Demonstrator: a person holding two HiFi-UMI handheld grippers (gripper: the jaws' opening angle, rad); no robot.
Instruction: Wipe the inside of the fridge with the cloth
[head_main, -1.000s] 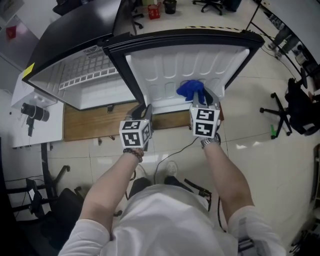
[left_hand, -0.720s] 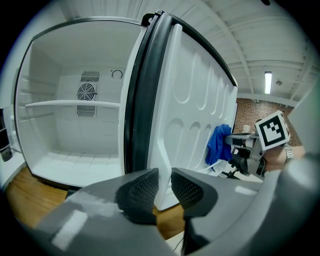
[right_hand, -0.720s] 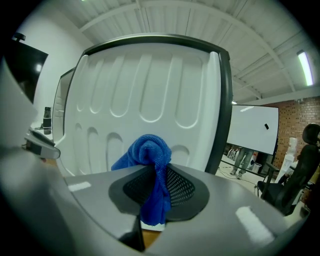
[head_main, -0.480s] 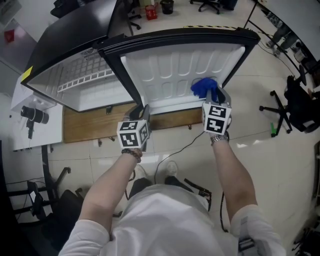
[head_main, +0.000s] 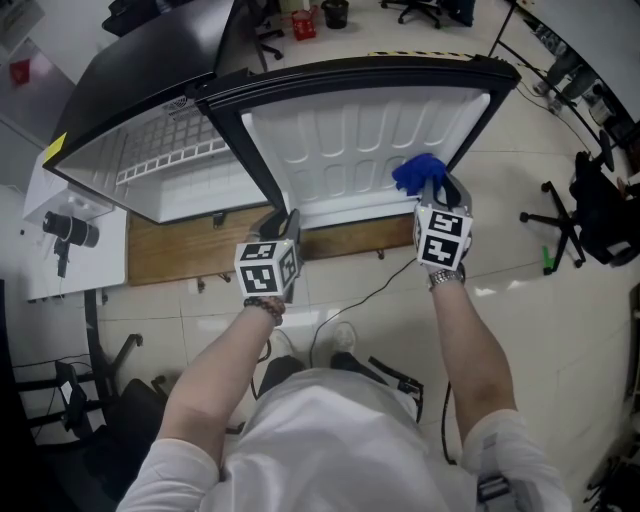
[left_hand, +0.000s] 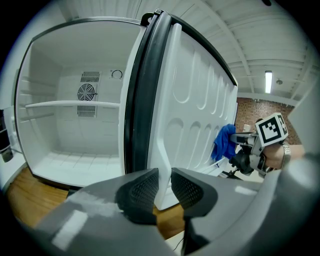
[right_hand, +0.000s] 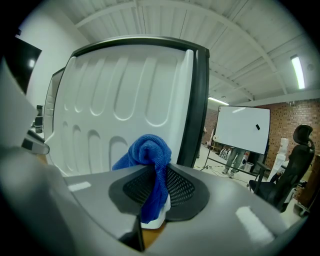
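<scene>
The small fridge stands open, its white inside (left_hand: 70, 150) and shelf (left_hand: 70, 105) showing in the left gripper view. Its door (head_main: 350, 140) is swung wide, the ribbed white liner facing me. My left gripper (head_main: 285, 218) sits at the door's lower hinge-side corner, and the door's thin white edge (left_hand: 164, 150) is pinched between its pads (left_hand: 145, 190). My right gripper (head_main: 432, 190) is shut on a bunched blue cloth (head_main: 418, 172), which rests against the lower liner near the door's free edge. In the right gripper view the cloth (right_hand: 150, 160) hangs between the pads (right_hand: 180, 187).
The fridge rests on a low wooden platform (head_main: 180, 245). A cable (head_main: 370, 290) trails over the tiled floor below the door. Black office chairs (head_main: 590, 215) stand at right, a white table with a black device (head_main: 68, 228) at left. A whiteboard (right_hand: 242, 127) stands beyond the door.
My right gripper has slid the blue cloth rightward along the lower door liner toward the door's free edge. The left gripper has kept its place on the door's corner.
</scene>
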